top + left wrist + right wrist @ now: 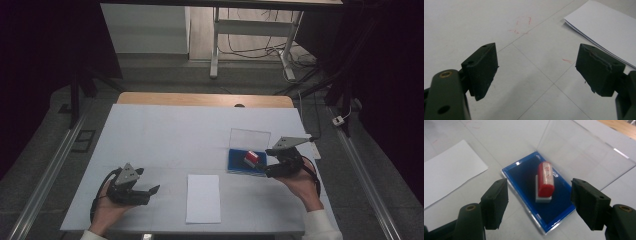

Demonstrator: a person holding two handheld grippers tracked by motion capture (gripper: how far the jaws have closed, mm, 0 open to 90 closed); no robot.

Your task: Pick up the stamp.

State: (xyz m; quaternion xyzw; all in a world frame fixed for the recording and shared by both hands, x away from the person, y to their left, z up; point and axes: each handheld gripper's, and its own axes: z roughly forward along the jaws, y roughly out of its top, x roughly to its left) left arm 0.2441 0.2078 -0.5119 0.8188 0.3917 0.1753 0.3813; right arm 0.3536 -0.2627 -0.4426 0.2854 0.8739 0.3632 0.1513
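A red stamp (545,180) with a white base is sitting on a deep blue ink pad (529,178) — its lid (584,152) showing clear. The paper sheet (203,198) is lying white on a white table cover (165,135) — faint red marks (522,25) showing.

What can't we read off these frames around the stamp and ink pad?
- Lettering on the red stamp: blurred in the right gripper view, too small in the high view.
- Stamp's underside: hidden where it rests on the blue ink pad.
- Faint red marks on the table cover: too faint in the left gripper view.
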